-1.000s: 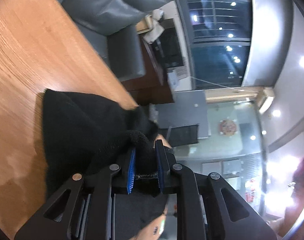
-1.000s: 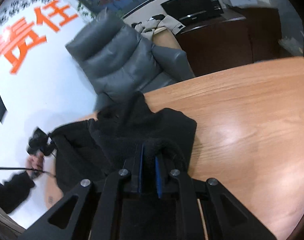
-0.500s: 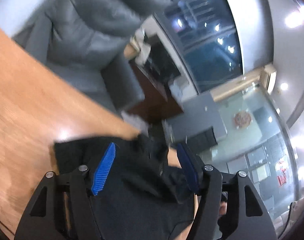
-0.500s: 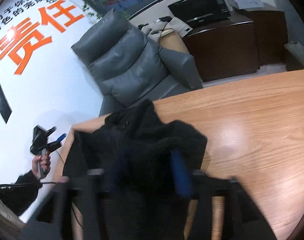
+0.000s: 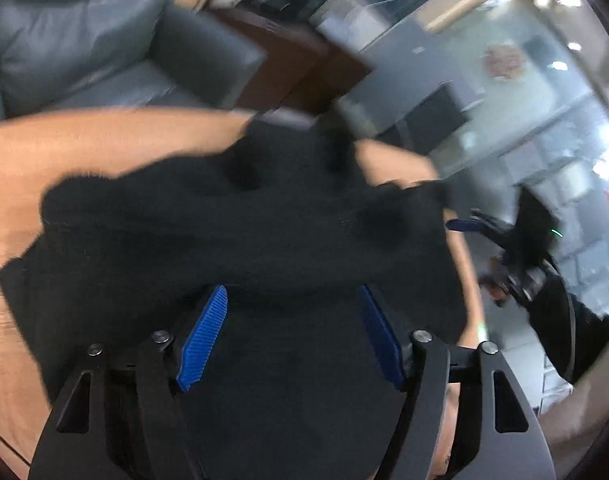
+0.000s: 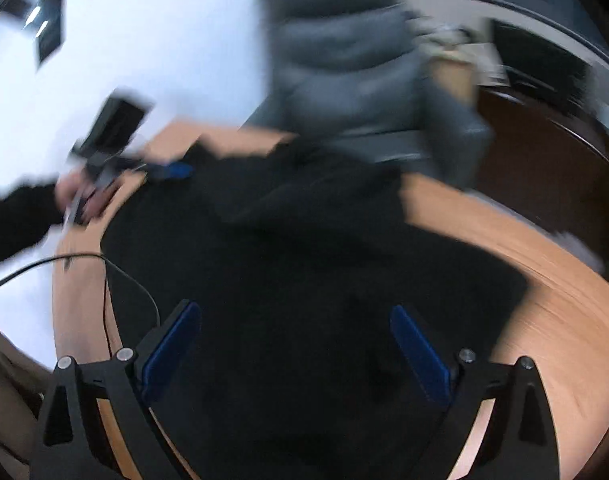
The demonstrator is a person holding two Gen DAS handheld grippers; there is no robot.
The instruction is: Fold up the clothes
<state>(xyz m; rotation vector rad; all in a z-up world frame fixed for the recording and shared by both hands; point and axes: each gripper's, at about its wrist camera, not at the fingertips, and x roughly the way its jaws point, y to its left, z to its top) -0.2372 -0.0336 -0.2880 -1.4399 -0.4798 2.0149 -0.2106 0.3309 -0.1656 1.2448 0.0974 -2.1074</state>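
Note:
A black fleece garment (image 5: 240, 232) lies in a folded heap on the wooden table (image 5: 64, 152). My left gripper (image 5: 292, 300) is open and empty, its blue pads wide apart just above the garment's near part. In the right wrist view the same garment (image 6: 304, 272) covers the table (image 6: 544, 280). My right gripper (image 6: 296, 320) is open and empty above it. The right gripper also shows in the left wrist view (image 5: 500, 236), and the left gripper in the right wrist view (image 6: 144, 168). Both views are motion-blurred.
A grey leather armchair (image 5: 104, 52) stands beyond the table's far edge, also seen in the right wrist view (image 6: 356, 68). A dark wooden cabinet (image 5: 300, 68) is behind it. A thin black cable (image 6: 116, 276) runs over the table's left edge.
Both grippers were shut on the garment a second ago. They have let go, opened wide and pulled back and up. The garment now rests on the table.

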